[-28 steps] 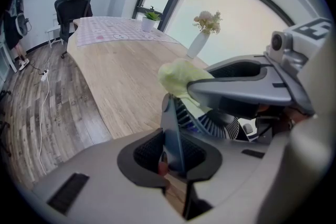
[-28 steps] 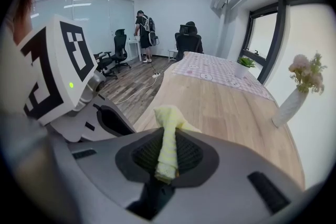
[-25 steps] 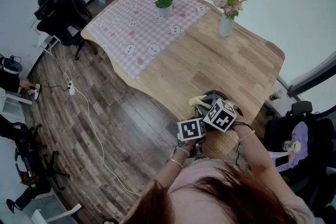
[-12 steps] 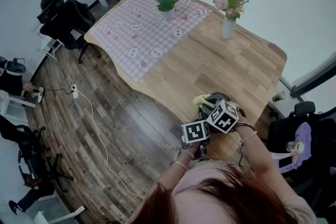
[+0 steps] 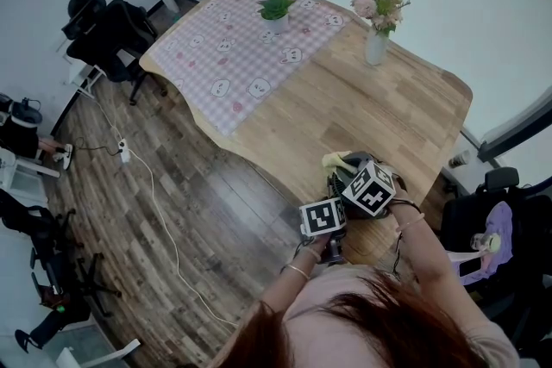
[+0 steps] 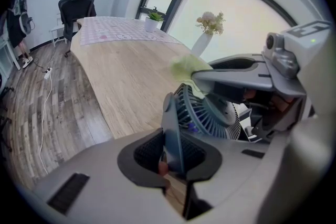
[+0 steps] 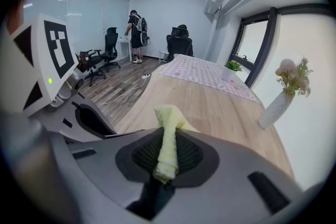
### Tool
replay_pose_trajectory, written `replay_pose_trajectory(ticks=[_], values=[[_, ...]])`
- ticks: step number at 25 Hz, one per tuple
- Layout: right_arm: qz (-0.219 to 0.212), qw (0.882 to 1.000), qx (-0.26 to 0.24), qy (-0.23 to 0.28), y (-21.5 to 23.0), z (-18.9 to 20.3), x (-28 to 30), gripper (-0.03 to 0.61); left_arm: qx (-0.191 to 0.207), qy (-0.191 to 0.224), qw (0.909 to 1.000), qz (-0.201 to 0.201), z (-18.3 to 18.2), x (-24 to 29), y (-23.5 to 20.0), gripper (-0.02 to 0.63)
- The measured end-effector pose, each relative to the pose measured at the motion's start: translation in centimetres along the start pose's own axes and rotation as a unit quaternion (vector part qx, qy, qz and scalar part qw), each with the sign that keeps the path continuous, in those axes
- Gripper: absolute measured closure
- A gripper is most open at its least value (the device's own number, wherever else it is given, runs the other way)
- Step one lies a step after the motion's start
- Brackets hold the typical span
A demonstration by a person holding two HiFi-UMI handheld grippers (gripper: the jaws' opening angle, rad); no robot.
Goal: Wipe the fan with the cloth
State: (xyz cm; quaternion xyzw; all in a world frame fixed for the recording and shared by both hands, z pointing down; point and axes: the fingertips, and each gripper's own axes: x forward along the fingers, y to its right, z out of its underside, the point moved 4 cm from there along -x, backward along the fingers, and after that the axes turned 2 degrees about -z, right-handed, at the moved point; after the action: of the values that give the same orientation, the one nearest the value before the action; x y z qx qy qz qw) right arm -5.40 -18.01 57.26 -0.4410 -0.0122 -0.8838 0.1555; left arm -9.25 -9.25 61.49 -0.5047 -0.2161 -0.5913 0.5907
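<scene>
Pinching the desk fan [image 6: 210,115] by its stand [image 6: 172,131] with the left gripper [image 6: 176,153], squeezing the yellow cloth [image 7: 169,136] in the right gripper [image 7: 167,153].

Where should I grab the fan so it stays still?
Probably the fan by its thin flat panel, coming from the near side of the table like the left tool: it's narrow enough to pinch, and the grille stays free for wiping.

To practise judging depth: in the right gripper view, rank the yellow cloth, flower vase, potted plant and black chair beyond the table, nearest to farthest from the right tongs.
1. Yellow cloth: clamped in the right tongs.
2. Flower vase: on the table, right side.
3. Potted plant: far end, on the checked cloth.
4. Black chair: beyond the table's end.
</scene>
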Motion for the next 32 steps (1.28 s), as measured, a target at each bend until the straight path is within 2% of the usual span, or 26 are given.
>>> replay_pose_trajectory(ticks=[20,24,32], values=[[0.038,0.998,0.049,0.014,2.5,1.2,-0.7,0.526,-0.008,-0.005,0.9999,0.011,-0.1,0.1,0.1,0.555],[0.041,0.998,0.053,0.018,2.7,1.4,-0.7,0.526,-0.013,-0.02,0.9997,0.009,0.4,0.1,0.1,0.555],[0.059,0.996,0.062,0.016,3.8,2.0,-1.0,0.526,-0.014,-0.007,0.9998,0.012,-0.1,0.2,0.1,0.554]])
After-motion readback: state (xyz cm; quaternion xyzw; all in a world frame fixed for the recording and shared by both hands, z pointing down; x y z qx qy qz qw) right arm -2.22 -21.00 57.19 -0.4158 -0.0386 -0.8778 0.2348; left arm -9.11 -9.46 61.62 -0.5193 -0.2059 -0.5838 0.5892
